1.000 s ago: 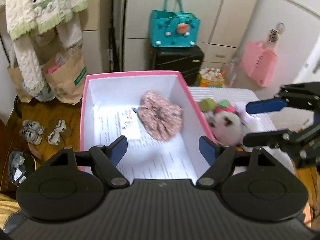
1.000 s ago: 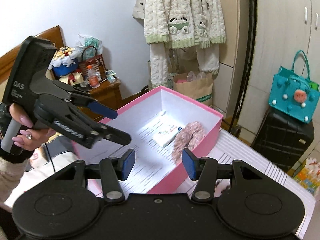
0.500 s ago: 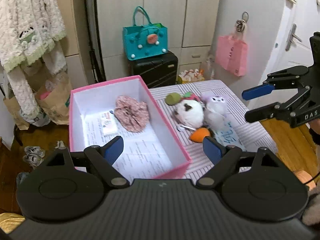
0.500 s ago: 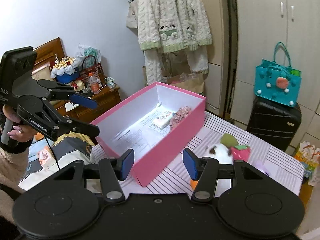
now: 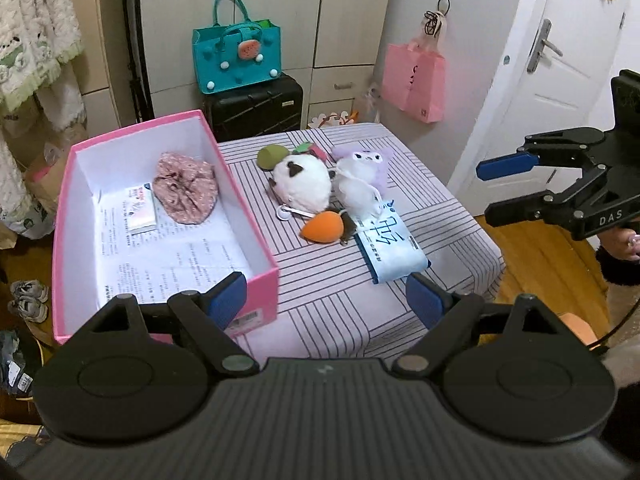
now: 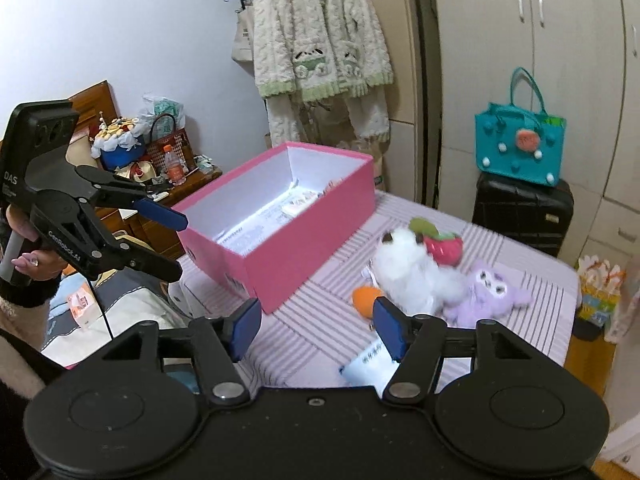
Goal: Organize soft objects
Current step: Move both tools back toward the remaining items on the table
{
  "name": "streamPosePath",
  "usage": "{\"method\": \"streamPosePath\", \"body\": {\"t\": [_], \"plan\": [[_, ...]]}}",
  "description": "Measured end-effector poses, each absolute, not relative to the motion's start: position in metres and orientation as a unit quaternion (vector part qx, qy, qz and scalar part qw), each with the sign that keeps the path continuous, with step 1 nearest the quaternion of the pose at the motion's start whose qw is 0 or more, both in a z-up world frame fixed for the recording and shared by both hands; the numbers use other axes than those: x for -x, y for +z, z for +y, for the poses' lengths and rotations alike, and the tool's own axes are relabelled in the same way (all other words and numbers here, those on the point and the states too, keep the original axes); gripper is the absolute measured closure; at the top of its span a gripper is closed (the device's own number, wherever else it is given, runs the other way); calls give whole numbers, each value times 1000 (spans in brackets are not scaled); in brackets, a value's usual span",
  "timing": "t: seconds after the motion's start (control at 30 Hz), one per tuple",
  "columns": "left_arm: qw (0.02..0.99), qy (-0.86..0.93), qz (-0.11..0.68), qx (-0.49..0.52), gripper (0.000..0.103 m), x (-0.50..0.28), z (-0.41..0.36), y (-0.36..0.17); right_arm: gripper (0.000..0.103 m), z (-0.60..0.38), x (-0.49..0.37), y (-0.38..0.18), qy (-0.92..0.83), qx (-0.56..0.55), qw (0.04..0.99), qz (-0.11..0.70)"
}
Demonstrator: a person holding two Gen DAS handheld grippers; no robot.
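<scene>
1. Striped worktop (image 5: pixel 348 300) is seen ahead of both tongs, with a pink box (image 5: pixel 256 280) on it.
2. Left tongs (image 5: pixel 326 298) are held apart, nothing between them; the box lies ahead-left.
3. Right tongs (image 6: pixel 316 326) are likewise held apart and unloaded.
4. White plush (image 5: pixel 304 184), purple plush (image 6: pixel 486 292) and orange plush (image 5: pixel 322 227) are clustered, touching, between the box and the right tongs.
5. Pink scrunchie (image 5: pixel 186 186) is noted inside the box.

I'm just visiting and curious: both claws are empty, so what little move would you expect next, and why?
Probably the right gripper dips toward the white plush just ahead of it. Both grippers hang open and empty, the pink box holds only a floral scrunchie and a small packet, and the toys lie outside on the table.
</scene>
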State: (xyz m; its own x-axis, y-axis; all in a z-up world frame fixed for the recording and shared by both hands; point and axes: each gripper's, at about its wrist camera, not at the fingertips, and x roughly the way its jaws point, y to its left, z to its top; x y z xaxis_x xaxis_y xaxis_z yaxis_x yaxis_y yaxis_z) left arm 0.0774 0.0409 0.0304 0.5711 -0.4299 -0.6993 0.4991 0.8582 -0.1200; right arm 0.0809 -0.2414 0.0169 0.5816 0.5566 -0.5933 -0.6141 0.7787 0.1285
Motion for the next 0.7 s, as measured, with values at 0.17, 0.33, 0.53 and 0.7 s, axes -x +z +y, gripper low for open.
{"method": "streamPosePath", "body": {"t": [0.17,0.33,0.53,0.7], "plan": [[886,-265,376,-61,16,-72,16,16,32,-255,-77,-11,319,38,892,318],[892,-264,363,-59,16,-74,-5,-1,32,-269,-90,-41,312,2,896,316],[901,-252,351,-47,16,-85,-30,-23,32,-281,-111,-67,282,-1,915,288],[919,-215,327,-43,16,-98,-52,-29,31,-280,-129,-80,240,47,937,251]]}}
